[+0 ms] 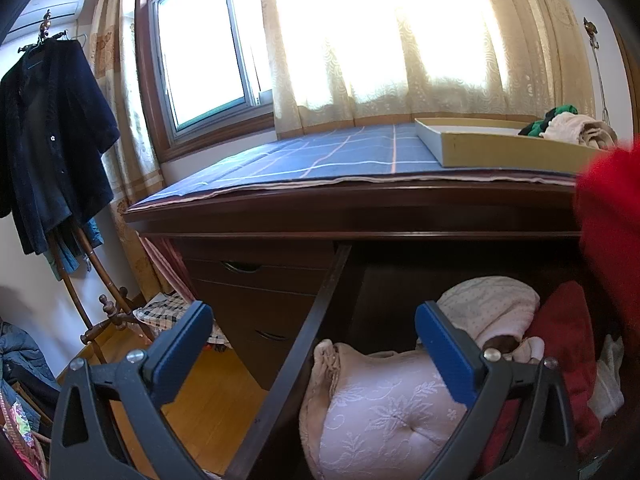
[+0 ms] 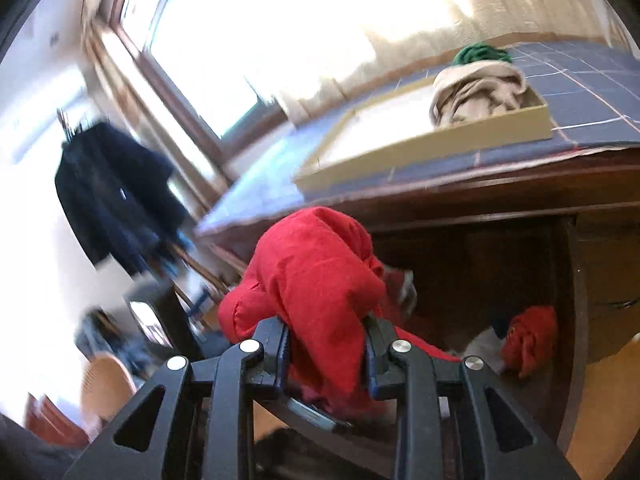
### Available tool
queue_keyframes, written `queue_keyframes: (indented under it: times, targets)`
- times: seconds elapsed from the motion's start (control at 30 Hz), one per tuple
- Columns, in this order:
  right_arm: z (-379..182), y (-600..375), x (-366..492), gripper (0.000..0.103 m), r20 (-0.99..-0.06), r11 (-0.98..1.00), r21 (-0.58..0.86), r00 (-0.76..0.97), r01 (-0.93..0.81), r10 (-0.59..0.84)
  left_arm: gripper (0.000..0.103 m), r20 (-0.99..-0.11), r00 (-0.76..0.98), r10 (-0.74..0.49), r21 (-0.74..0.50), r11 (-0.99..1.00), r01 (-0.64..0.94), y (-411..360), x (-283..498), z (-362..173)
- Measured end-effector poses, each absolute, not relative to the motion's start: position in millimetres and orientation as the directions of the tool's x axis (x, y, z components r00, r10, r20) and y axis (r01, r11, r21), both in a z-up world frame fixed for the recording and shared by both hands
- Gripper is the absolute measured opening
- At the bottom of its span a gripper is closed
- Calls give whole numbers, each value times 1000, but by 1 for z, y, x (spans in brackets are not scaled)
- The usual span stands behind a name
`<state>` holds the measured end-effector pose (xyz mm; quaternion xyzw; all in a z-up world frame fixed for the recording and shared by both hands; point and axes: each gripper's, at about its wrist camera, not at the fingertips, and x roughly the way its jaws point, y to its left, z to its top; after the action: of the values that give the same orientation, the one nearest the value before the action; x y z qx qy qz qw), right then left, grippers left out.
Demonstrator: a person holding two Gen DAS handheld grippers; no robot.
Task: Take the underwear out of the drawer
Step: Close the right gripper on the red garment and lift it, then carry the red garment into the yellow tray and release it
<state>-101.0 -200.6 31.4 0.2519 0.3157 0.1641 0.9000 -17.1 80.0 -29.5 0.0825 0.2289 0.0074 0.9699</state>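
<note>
Underwear [image 2: 316, 276], red, is hanging clamped in the right tool [image 2: 325, 354]; the left tool [image 1: 314, 334] is gaping over the drawer [image 1: 304, 344]; the box [image 2: 420, 148] is sitting at one o'clock on the blue-clothed counter [image 2: 580, 76], window [image 1: 200, 40] glaring behind.

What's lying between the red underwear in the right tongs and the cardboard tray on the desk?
Only the desk's dark wooden edge and a strip of blue checked cloth; the right wrist view shows the red underwear below the cardboard tray.
</note>
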Motion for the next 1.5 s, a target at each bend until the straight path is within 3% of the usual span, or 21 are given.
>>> queue_keyframes:
  times: [0.37, 0.63, 0.83, 1.03, 1.23, 1.5]
  targets:
    - [80, -245, -88, 31, -377, 783, 617, 845, -76, 378, 103, -437, 898, 57, 171, 985, 21, 79, -16, -28]
    - [96, -262, -37, 31, -360, 756, 655, 878, -2, 314, 103, -425, 903, 64, 181, 983, 15, 79, -16, -26]
    - [96, -262, 21, 31, -399, 797, 603, 877, 32, 267, 103, -417, 907, 64, 189, 982, 18, 79, -17, -28]
    - [77, -250, 78, 31, -496, 867, 485, 851, 110, 170, 103, -410, 910, 63, 194, 981, 19, 78, -17, -29]
    - [45, -247, 107, 29, -563, 859, 483, 812, 169, 157, 103, -407, 911, 62, 196, 980, 21, 77, -17, -30]
    - [42, -238, 123, 31, -626, 892, 379, 778, 244, 53, 103, -406, 912, 60, 196, 980, 23, 77, -19, -31]
